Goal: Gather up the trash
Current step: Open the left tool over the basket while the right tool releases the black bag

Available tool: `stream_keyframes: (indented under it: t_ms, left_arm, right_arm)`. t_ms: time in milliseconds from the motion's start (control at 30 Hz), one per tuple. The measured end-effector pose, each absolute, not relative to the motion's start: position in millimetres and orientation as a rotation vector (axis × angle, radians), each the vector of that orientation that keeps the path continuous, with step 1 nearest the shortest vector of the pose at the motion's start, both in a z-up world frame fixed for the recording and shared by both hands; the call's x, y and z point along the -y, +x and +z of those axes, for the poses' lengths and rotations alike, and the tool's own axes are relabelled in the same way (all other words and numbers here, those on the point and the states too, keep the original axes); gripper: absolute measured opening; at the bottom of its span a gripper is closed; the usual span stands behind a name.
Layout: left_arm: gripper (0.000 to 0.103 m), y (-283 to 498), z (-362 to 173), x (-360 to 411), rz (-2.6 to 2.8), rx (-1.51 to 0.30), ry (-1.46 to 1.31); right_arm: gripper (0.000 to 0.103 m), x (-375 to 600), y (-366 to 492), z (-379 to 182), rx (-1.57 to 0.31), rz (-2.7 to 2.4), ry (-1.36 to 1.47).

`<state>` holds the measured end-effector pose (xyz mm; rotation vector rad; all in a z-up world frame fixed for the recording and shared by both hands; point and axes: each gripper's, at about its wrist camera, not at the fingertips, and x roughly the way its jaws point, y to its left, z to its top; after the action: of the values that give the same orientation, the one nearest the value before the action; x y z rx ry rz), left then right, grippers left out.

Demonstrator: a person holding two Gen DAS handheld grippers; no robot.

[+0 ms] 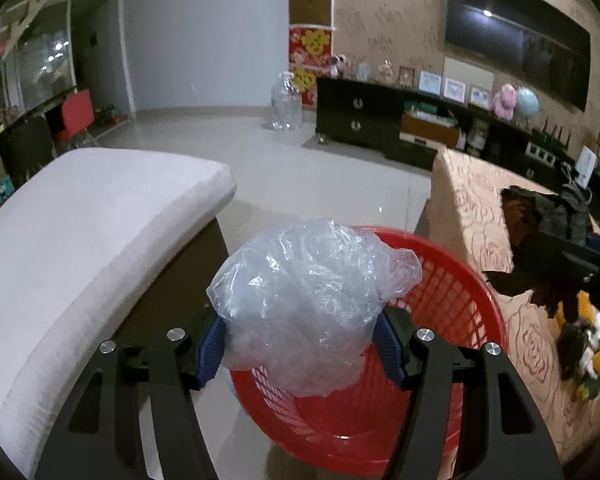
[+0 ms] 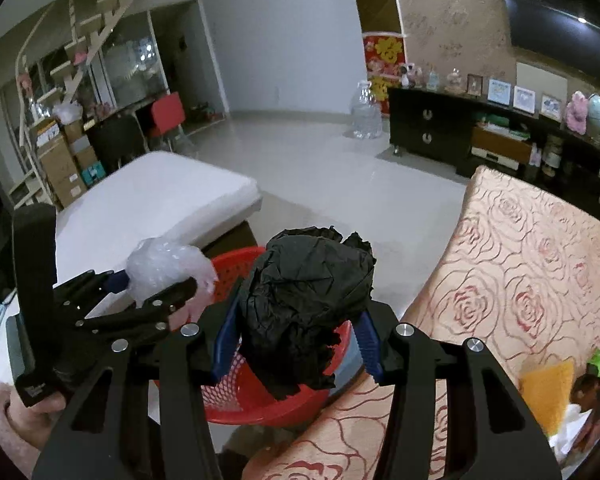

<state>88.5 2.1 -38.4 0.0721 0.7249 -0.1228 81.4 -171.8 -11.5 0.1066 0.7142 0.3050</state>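
Bare pale floor (image 1: 324, 184) fills the frame's middle, hemmed by a white cushion (image 1: 80, 232) at left and a rose-patterned cover (image 2: 532, 264) at right. The left gripper (image 1: 304, 340) clamps a crumpled clear plastic bag (image 1: 312, 300) over the red basket (image 1: 460, 292) rim; the right gripper (image 2: 296, 344) grips a wrinkled black wad (image 2: 308, 304) (matte, crinkled) above the same basket.

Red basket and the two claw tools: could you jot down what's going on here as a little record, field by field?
Left gripper: shut on a crumpled clear plastic bag
Right gripper: shut on a crumpled black bag
Red basket: on the floor below both grippers, looks empty
Basket's place: between a white cushion and a rose-patterned cover
More litter: yellow and green scraps on the patterned cover
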Motion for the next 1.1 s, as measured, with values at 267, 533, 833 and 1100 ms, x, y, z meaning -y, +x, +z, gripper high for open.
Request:
stream_keyframes:
  t_ms: [267,533,833,1100]
  left_arm:
    - [0.064,91,-48,5,-0.128,-0.747,0.107]
    - [0.074,95,-51,7,-0.149,-0.777,0.102]
    - [0.083,85,-45,7,-0.161,-0.737,0.091]
    - [0.089,83,-45,11,-0.187,-0.759,0.072]
  right_arm:
    - [0.053,166,92,-23,-0.756,0.331,0.128]
    - [0.069,171,94,-24,-0.769,0.348,0.201]
    - [0.070,187,84,-13,-0.727,0.313,0.210]
    - [0.070,218,68,1,-0.684,0.252,0.251]
